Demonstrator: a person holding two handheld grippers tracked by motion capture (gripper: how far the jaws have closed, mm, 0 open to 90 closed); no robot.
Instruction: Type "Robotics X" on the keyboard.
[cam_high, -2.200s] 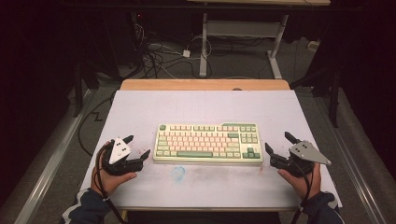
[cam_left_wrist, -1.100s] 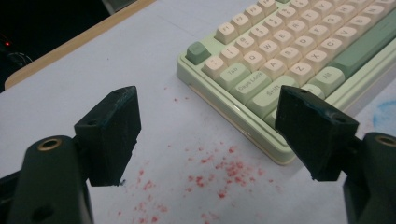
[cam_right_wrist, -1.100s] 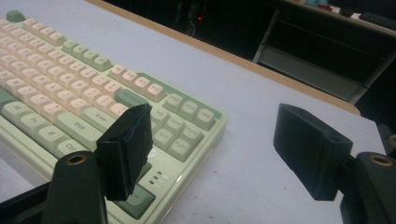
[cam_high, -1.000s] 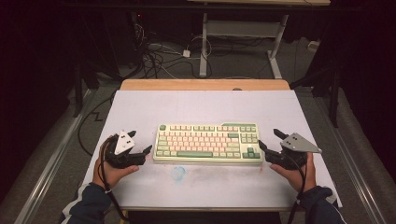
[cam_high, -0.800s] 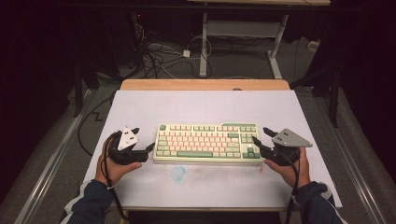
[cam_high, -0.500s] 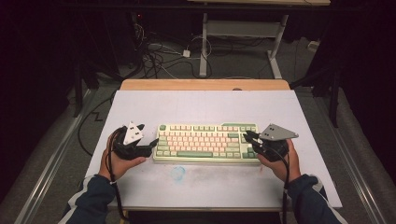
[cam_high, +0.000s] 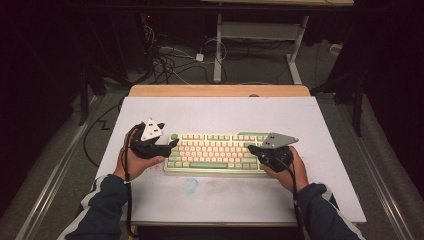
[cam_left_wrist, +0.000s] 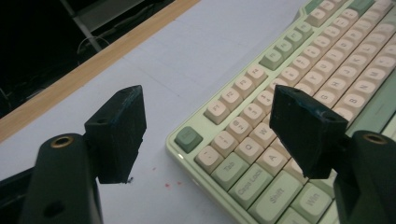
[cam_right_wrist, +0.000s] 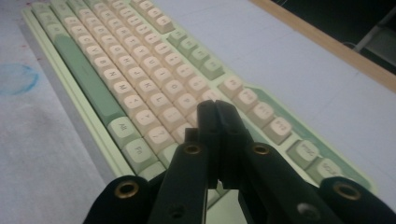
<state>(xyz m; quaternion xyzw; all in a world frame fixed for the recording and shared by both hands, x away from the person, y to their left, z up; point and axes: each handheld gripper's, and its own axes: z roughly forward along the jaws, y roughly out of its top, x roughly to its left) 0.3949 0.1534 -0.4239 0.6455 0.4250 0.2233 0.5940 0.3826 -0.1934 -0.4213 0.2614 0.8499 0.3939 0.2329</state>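
High view: pale green plastic keyboard with cream keys (cam_high: 216, 152) is lying mid-table on the white tabletop (cam_high: 220, 112). Left gripper (cam_high: 167, 145), jaws spread, is hovering at its left end; right gripper (cam_high: 253, 149), jaws pressed together, is hovering over its right end.

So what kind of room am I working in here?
Likely a lab or workshop recording bench: a white-topped table holding just a keyboard, loose cables on the floor behind, dark surroundings and another desk frame.

Pale green keyboard (cam_high: 215, 153) with cream and green keys, lying flat, lengthwise across the table's middle
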